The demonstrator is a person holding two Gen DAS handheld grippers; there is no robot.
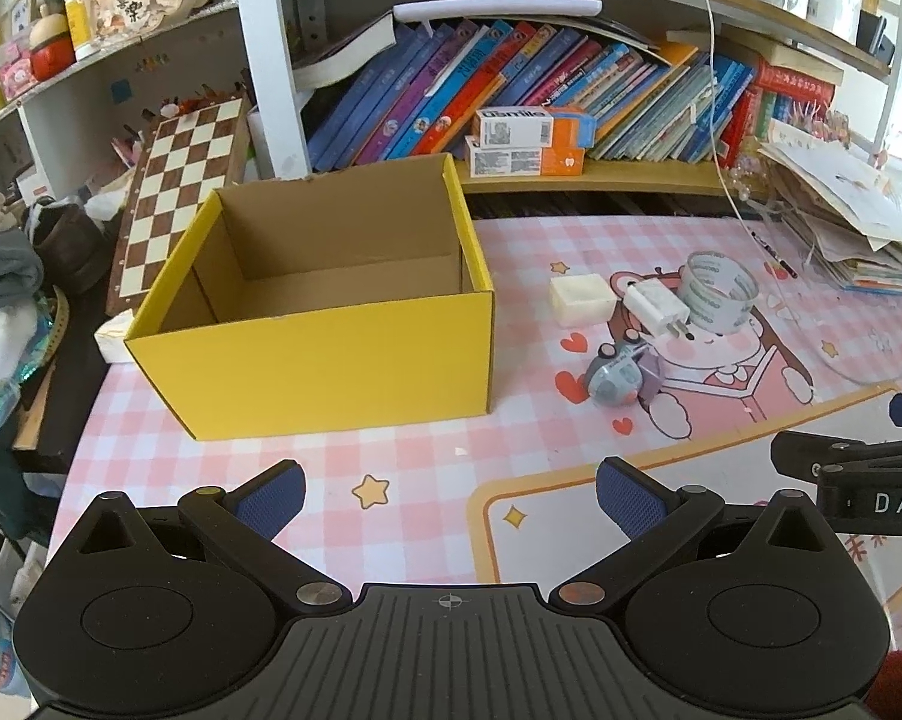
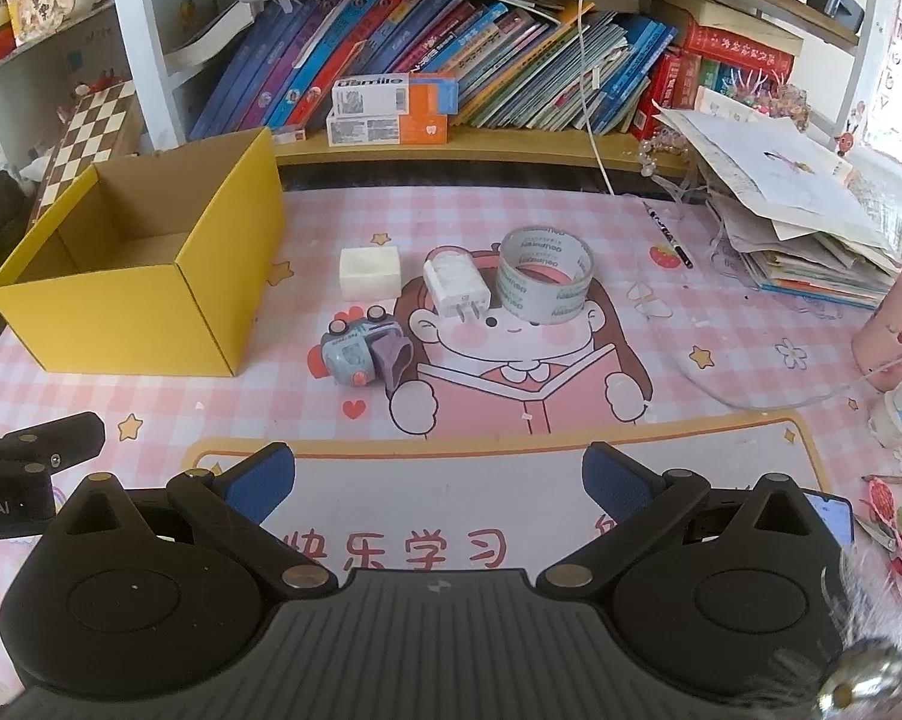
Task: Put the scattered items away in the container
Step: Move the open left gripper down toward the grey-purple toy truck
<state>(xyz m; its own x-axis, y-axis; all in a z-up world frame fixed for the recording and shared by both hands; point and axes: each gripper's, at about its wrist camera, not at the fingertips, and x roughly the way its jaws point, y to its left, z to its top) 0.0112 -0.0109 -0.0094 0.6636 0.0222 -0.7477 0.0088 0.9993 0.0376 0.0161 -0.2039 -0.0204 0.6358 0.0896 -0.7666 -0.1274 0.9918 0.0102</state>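
An empty yellow cardboard box (image 1: 331,360) (image 2: 133,312) stands open on the pink mat, left of the items. To its right lie a white block (image 1: 582,299) (image 2: 370,272), a white charger plug (image 1: 658,307) (image 2: 456,288), a clear tape roll (image 1: 719,293) (image 2: 546,282) and a small grey toy (image 1: 622,373) (image 2: 364,354). My left gripper (image 1: 450,501) is open and empty, in front of the box. My right gripper (image 2: 438,480) is open and empty, in front of the items.
A shelf of books (image 2: 451,60) runs along the back. A paper stack (image 2: 799,210) sits at the right, with a pen (image 2: 667,234) beside it. A chessboard (image 1: 181,180) leans behind the box. A pink container (image 2: 895,324) and scissors (image 2: 895,534) are at the right.
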